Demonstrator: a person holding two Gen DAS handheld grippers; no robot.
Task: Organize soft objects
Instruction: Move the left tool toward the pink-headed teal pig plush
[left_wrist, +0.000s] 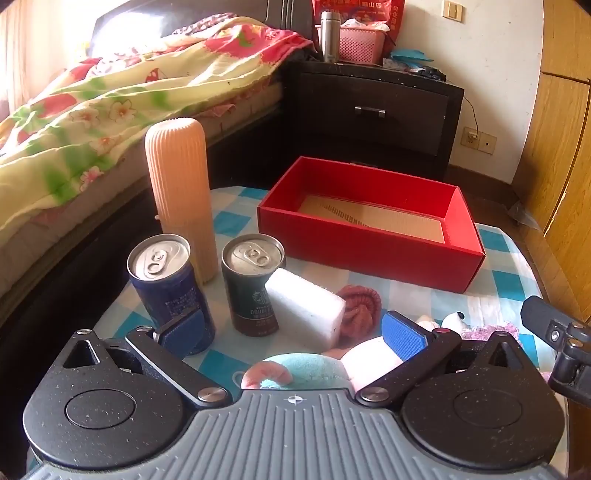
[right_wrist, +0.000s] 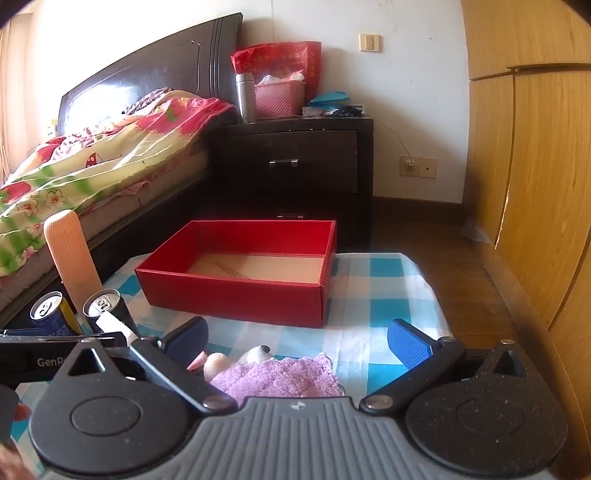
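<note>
An open red box (left_wrist: 373, 254) (right_wrist: 236, 295) stands on the blue checked table, with only its cardboard floor showing. In front of it lie soft things: a white sponge block (left_wrist: 304, 308), a dark pink knitted piece (left_wrist: 360, 308), a pink and teal plush (left_wrist: 291, 371) and a purple fluffy plush (right_wrist: 277, 376) with a small white toy (right_wrist: 258, 354) beside it. My left gripper (left_wrist: 295, 332) is open and empty, just above the pink and teal plush. My right gripper (right_wrist: 299, 341) is open and empty, above the purple plush.
Two drink cans (left_wrist: 168, 291) (left_wrist: 251, 288) and a tall ribbed peach container (left_wrist: 181, 195) stand at the table's left. A bed (left_wrist: 92, 122) lies on the left, a dark nightstand (left_wrist: 369, 114) behind the table, a wooden wardrobe (right_wrist: 535, 184) on the right.
</note>
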